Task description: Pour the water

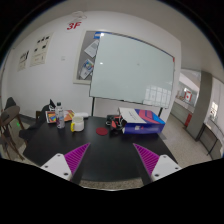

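While the gripper (112, 160) hangs above the near edge of the dark, matte rectangular table (100, 150), its two fingers stand spread wide apart with nothing between them, each showing a triangular magenta pad (77, 156) on its inner face and a pale tip below.

Well beyond the fingers, toward the far left end of the table, stands a small clear plastic bottle (59, 117) with what looks like a pale label (too small from here to read, and I cannot tell how full it is). It is upright, among a loose cluster of things: just beside it sits a short orange-yellow cup-like object (75, 124), and to its other side a dark, boxy item (45, 117) whose make I cannot tell. A dark chair (10, 118) stands at that end of the table.

Farther along the far edge of the table, to the right, a stack of flat boxes (142, 120) rests, blue and purple with a white top, with a small reddish object (118, 127) close by on the tabletop.

Behind all this a large glossy whiteboard (130, 72) leans or hangs against the pale wall, its surface smooth and faintly reflective. Papers (38, 52) are pinned to the wall on the left, and red lettering (74, 26) sits higher up near the ceiling. A lit doorway or corridor (195, 95) opens at the right.
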`<state>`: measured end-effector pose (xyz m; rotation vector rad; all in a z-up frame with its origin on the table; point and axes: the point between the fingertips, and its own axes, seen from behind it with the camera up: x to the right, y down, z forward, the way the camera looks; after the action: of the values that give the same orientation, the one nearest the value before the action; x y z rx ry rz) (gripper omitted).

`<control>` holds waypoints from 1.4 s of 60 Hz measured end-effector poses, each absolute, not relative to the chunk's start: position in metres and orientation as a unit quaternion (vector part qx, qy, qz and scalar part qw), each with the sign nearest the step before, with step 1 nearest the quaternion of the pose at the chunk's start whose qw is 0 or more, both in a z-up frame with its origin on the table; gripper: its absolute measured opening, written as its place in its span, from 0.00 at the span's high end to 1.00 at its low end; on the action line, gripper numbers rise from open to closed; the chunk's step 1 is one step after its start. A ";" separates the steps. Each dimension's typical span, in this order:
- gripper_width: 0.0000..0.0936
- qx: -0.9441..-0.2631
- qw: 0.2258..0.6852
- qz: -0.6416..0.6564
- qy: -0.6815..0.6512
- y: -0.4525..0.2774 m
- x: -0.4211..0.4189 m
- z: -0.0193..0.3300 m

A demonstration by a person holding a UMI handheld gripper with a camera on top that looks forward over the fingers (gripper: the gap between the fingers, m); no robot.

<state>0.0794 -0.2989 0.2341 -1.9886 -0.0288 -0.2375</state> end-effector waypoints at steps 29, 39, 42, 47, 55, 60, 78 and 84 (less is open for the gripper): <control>0.10 -0.876 0.474 -0.087 -0.005 -0.248 -0.028 0.083; 0.10 -0.877 0.480 -0.037 -0.008 -0.188 -0.128 0.053; 0.10 -0.871 0.490 -0.023 -0.009 -0.160 -0.154 0.051; 0.10 -0.862 0.507 -0.003 -0.014 -0.108 -0.191 0.051; 0.10 -0.838 0.544 0.010 -0.026 -0.021 -0.229 0.064; 0.10 -0.827 0.562 0.007 -0.027 0.024 -0.238 0.069; 0.41 -0.814 0.581 0.004 -0.020 0.112 -0.247 0.058; 0.48 -0.805 0.593 0.008 -0.020 0.115 -0.247 0.060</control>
<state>-0.2467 0.1146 0.0603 -1.8705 -0.0471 0.0197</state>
